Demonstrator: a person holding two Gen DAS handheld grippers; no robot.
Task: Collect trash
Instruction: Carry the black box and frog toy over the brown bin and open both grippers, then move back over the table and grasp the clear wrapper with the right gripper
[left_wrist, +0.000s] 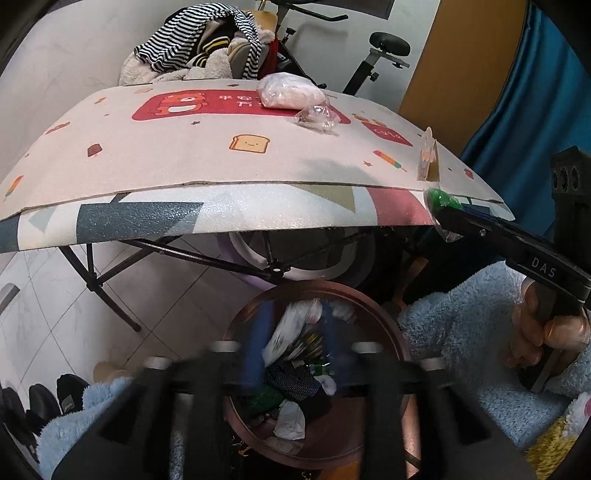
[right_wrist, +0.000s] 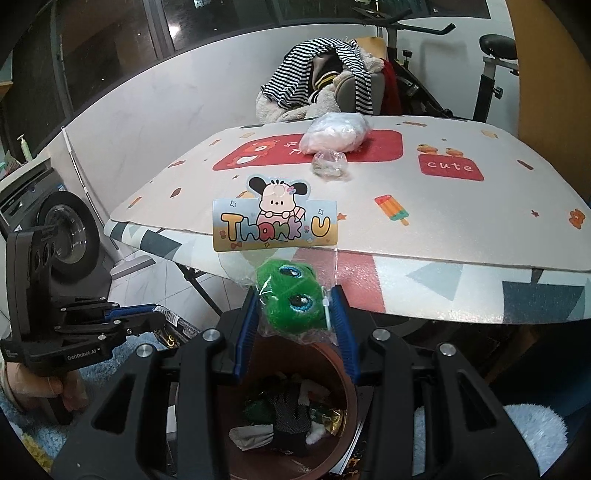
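Green plush toy (right_wrist: 291, 299) in a clear bag is hanging pinched between the right gripper (right_wrist: 295, 314) fingers above the brown bin (right_wrist: 347, 387). Left gripper (left_wrist: 295, 354) is blurring; grip unclear. Loose plastic risks slipping, dropping beside the bin.

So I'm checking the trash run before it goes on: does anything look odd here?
Yes. The right hand-held gripper grips a green plush toy, bagged under an intact "Thank U" card, above the trash bin. It looks new, not trash.
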